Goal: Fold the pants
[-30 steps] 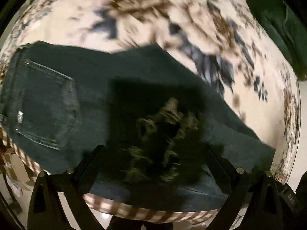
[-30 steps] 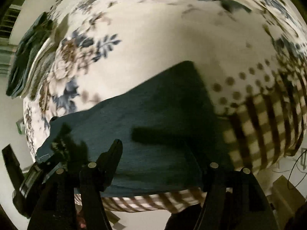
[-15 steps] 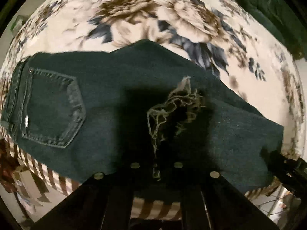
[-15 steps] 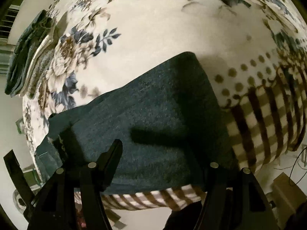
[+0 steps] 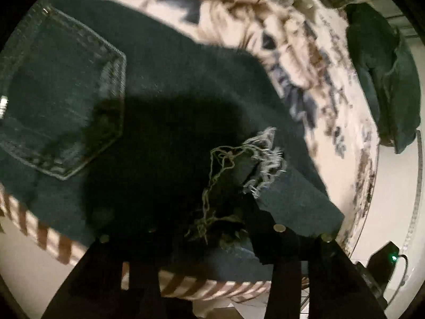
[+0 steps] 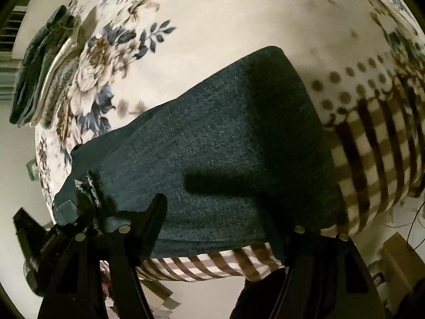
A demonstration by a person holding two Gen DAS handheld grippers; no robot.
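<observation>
Dark denim pants (image 5: pixel 170 85) lie on a floral blanket (image 6: pixel 212 26) whose near border is checked in brown and cream, close to the edge of the bed. In the left wrist view the seat of the garment, with its stitched back pocket (image 5: pixel 61 101), occupies the left of the field, and the frayed hem (image 5: pixel 255 164) of a leg rests on top of the denim near the middle, so the legs appear to have been brought up over the seat in a first lengthwise fold. The left gripper (image 5: pixel 212 239) points steeply down at this hem; its jaws are opening, loose threads hang between the fingers, and the deep shadow there makes it impossible to tell whether the pads press on the cloth. In the right wrist view the right gripper (image 6: pixel 228 226) hovers over the smooth folded end of the pants (image 6: pixel 225 146) with its fingers spread wide and nothing pinched between them; the cloth runs beneath both. The frayed hem (image 6: pixel 89 188) appears at the left, beside the left gripper (image 6: pixel 53 236). By judgement the task is roughly midway: one fold is laid, and a further fold and smoothing remain. Other dark garments (image 6: pixel 37 63) lie well apart at the far edge.
</observation>
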